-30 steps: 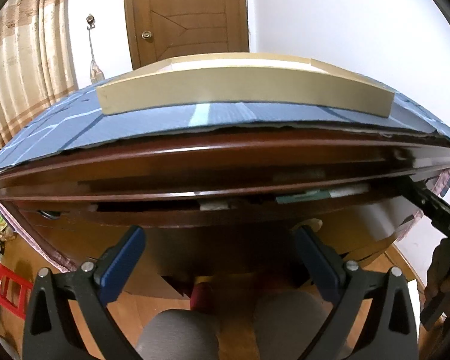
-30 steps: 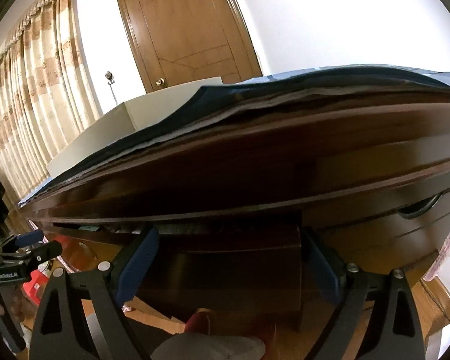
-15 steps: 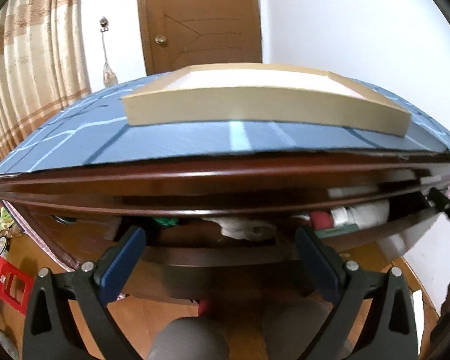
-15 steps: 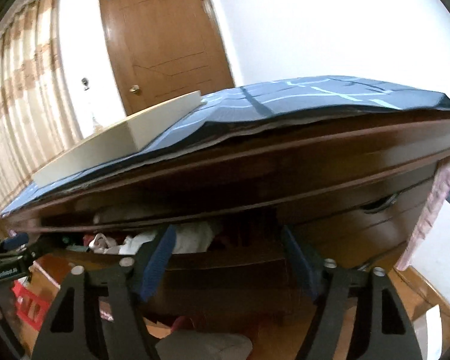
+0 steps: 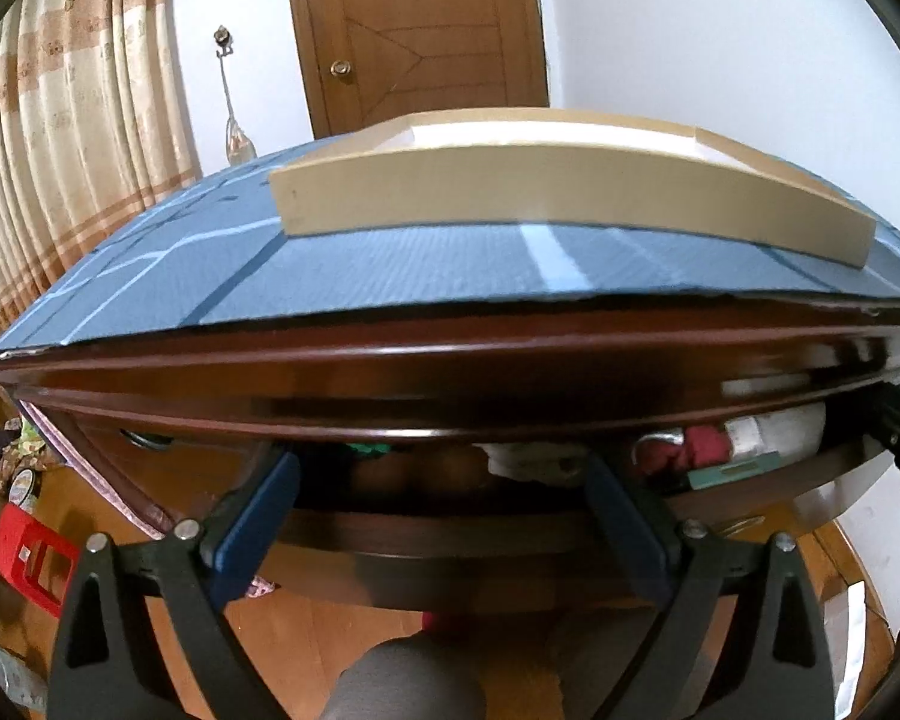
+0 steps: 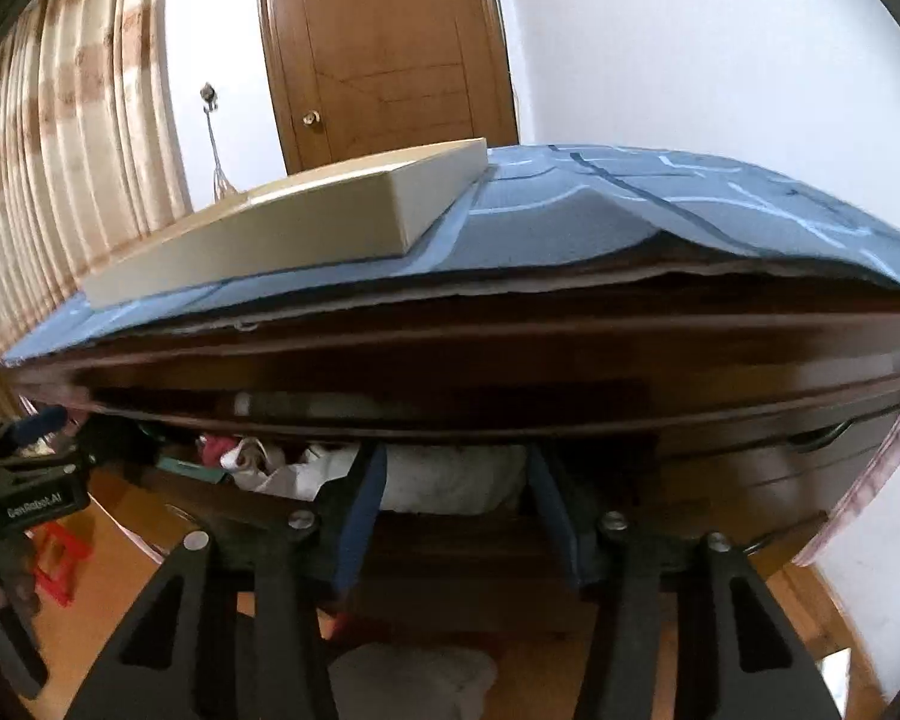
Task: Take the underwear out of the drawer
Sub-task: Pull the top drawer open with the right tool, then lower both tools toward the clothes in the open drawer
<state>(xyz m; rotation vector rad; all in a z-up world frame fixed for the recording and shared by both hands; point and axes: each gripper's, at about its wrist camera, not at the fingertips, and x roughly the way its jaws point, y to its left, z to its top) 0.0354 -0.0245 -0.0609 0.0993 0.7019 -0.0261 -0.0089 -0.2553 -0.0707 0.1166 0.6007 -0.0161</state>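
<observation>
The dark wooden drawer (image 5: 390, 531) stands pulled out under the dresser top, with clothes showing in the gap. In the left wrist view I see a white piece (image 5: 534, 456), a red piece (image 5: 705, 441) and a bit of green (image 5: 366, 450). My left gripper (image 5: 441, 522) is open in front of the drawer front, holding nothing. My right gripper (image 6: 457, 510) is closing in front of the drawer (image 6: 450, 546). A white folded garment (image 6: 450, 480) shows between its blue pads (image 6: 360, 510), which do not press on it. Which piece is underwear is unclear.
A shallow beige box (image 5: 570, 204) lies on the blue mat (image 5: 390, 264) covering the dresser top. Another drawer with a handle (image 6: 822, 435) is at the right. A red crate (image 5: 24, 552) sits on the wooden floor. A door and curtains stand behind. The person's knees fill the bottom.
The drawer has slid out, and the clothes inside have come into sight. Both grippers have risen and drawn back a little. The right jaws have narrowed.
</observation>
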